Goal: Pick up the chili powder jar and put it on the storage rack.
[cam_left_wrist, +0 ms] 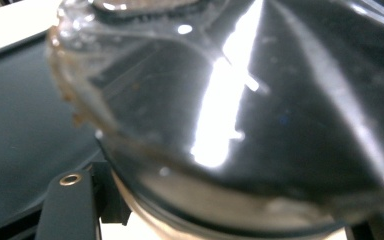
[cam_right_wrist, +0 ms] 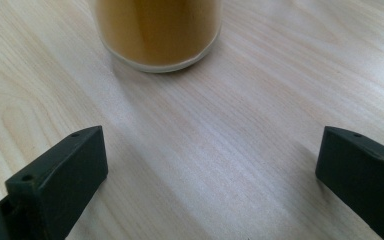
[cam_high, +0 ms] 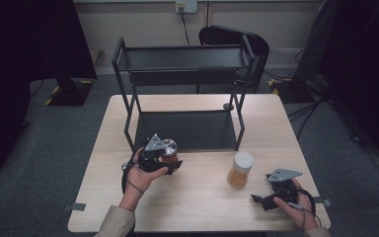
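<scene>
My left gripper point(cam_high: 170, 162) is shut on a small jar point(cam_high: 169, 150) with a silvery lid, held above the table in front of the black shelf rack point(cam_high: 182, 91). In the left gripper view the jar point(cam_left_wrist: 240, 115) sits very close and blurred, with the rack's dark lower shelf point(cam_left_wrist: 20, 125) behind it. A second jar point(cam_high: 240, 169) with a white lid and amber contents stands on the table at the right. My right gripper point(cam_high: 266, 200) rests low near the table's front right, open, its jaws point(cam_right_wrist: 210, 170) wide apart and pointing at that jar's base point(cam_right_wrist: 157, 35).
The two-tier black rack stands on the far half of the wooden table point(cam_high: 197, 197). A small dark round object point(cam_high: 228, 106) lies on the table by the rack's right rear leg. A black chair point(cam_high: 237, 39) stands behind the table.
</scene>
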